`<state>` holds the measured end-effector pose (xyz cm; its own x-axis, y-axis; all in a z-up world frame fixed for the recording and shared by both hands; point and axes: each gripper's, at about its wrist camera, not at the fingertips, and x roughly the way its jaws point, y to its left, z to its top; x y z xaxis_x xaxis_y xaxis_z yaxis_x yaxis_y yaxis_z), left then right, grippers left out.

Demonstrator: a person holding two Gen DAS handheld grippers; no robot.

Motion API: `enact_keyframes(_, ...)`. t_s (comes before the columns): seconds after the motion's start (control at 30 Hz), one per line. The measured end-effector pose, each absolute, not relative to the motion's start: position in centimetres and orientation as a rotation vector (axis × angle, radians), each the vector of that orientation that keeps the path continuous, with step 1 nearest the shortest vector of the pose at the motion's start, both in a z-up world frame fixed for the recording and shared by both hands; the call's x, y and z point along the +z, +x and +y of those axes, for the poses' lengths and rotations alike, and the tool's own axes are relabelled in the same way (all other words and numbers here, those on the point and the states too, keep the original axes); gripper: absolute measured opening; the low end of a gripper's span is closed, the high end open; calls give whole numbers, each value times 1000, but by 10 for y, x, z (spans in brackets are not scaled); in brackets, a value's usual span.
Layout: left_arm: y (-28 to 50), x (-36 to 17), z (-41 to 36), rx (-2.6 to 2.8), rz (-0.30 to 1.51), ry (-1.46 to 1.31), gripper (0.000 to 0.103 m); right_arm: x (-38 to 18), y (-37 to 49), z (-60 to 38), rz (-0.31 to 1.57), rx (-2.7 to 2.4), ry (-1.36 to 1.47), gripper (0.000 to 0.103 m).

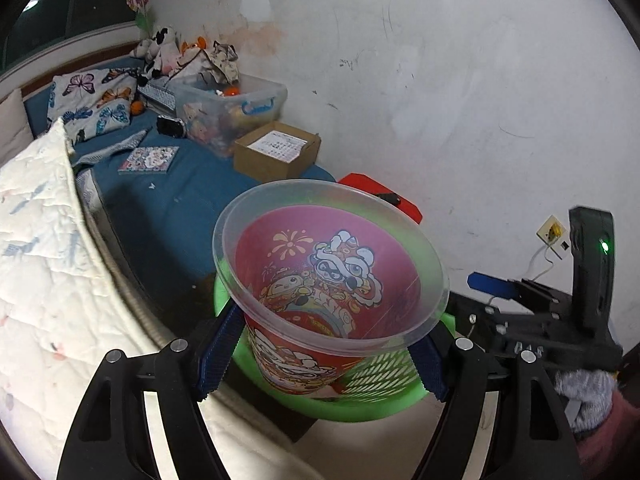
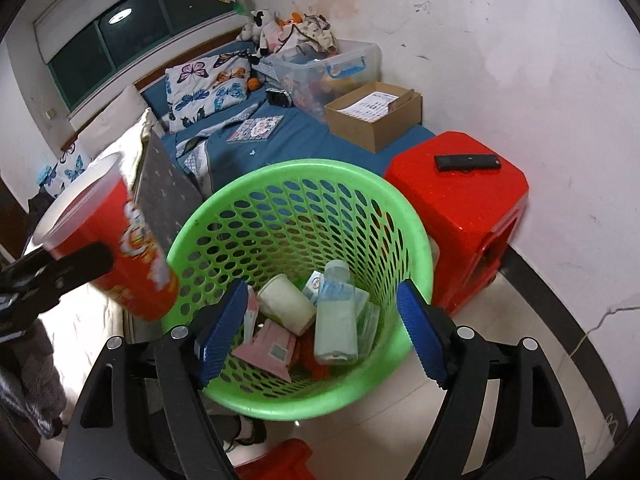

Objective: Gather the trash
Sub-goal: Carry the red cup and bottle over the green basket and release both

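The left gripper (image 1: 320, 354), fingers pinching the red cup (image 1: 316, 300), holds it just beside the green basket (image 2: 224, 208) rim, while the right gripper (image 2: 322, 330) hangs spread and empty directly above the basket.

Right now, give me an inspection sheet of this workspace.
Surface: pale tiled floor; blue-sheeted bed behind.
Job's things: green basket holds a white paper cup, a clear bottle and pink cartons; red cup held over the rim.
Clutter: cardboard box, clear storage tub, booklet, soft toys.
Grippers: left gripper shut on the red cup; right gripper open, nothing between its pads.
Cables: white cable from a wall socket.
Surroundings: red stool with a remote; marked white wall.
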<state>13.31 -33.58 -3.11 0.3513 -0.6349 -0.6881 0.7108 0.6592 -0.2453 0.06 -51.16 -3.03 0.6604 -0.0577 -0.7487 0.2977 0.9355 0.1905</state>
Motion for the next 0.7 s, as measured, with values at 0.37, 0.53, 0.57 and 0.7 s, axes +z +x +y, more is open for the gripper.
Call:
enact_keyframes(0.37, 135, -44, -342, -894, 896, 87, 81, -35, -8, -513, 824, -217, 339, 78)
enact_keyframes(0.53, 130, -39, -336, -903, 876, 88, 81, -37, -10, -509, 828, -211, 340, 78)
enact_keyframes(0.57, 129, -38, -333, -903, 871, 90, 81, -36, -10, -508, 829, -209, 338, 78)
enact_keyframes(0.7, 122, -31, -315, -885, 841, 95, 81, -30, -8, -504, 819, -197, 333, 78)
